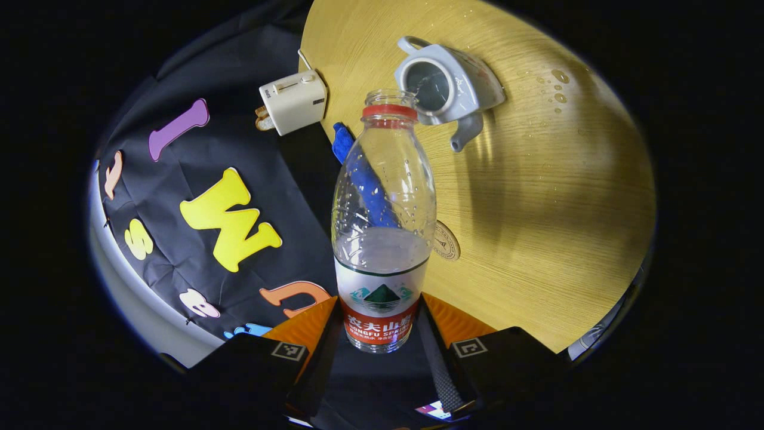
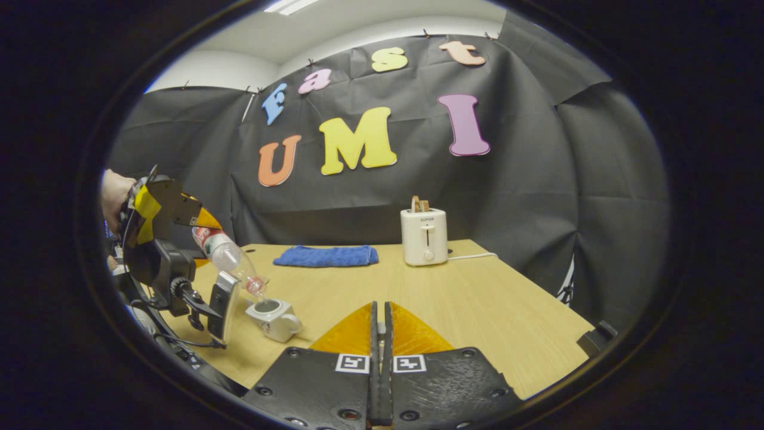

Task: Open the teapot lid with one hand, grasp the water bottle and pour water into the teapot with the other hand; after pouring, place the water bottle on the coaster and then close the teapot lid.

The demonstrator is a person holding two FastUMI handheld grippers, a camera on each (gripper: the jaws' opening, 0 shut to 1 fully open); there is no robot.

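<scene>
Left gripper (image 1: 382, 325) was raised over the table (image 1: 537, 197) and tipped steeply forward-down; in the right gripper view it showed at the table's left edge (image 2: 200, 230), a hand (image 2: 113, 197) behind it. Both its fingers pressed the labelled lower part of the water bottle (image 1: 382, 239), firmly held. Bottle uncapped, clear, red neck ring, water inside covering the lower part, droplets on the inner wall. Its mouth pointed at the teapot (image 1: 447, 83) and sat just over the pot's open top; actual contact could not be told. Teapot was pale grey, lid off, water visible inside, spout toward the table's middle, handle loop on the far side. In the right gripper view the pot (image 2: 274, 316) stood near the table's left edge, below the tilted bottle (image 2: 230, 260).

Round coaster (image 1: 446, 240) lay on the table, partly hidden behind the bottle. Some water drops (image 1: 559, 86) lay on the wood beyond the teapot.

Right gripper (image 2: 380, 340) was held level and low over the near edge, pointing at the back wall; its fingers stood pressed together. Whether anything was caught between them could not be told.

Blue cloth (image 2: 327, 255) lay at the far edge; white toaster (image 2: 424, 236) stood beside it toward the far right corner.
</scene>
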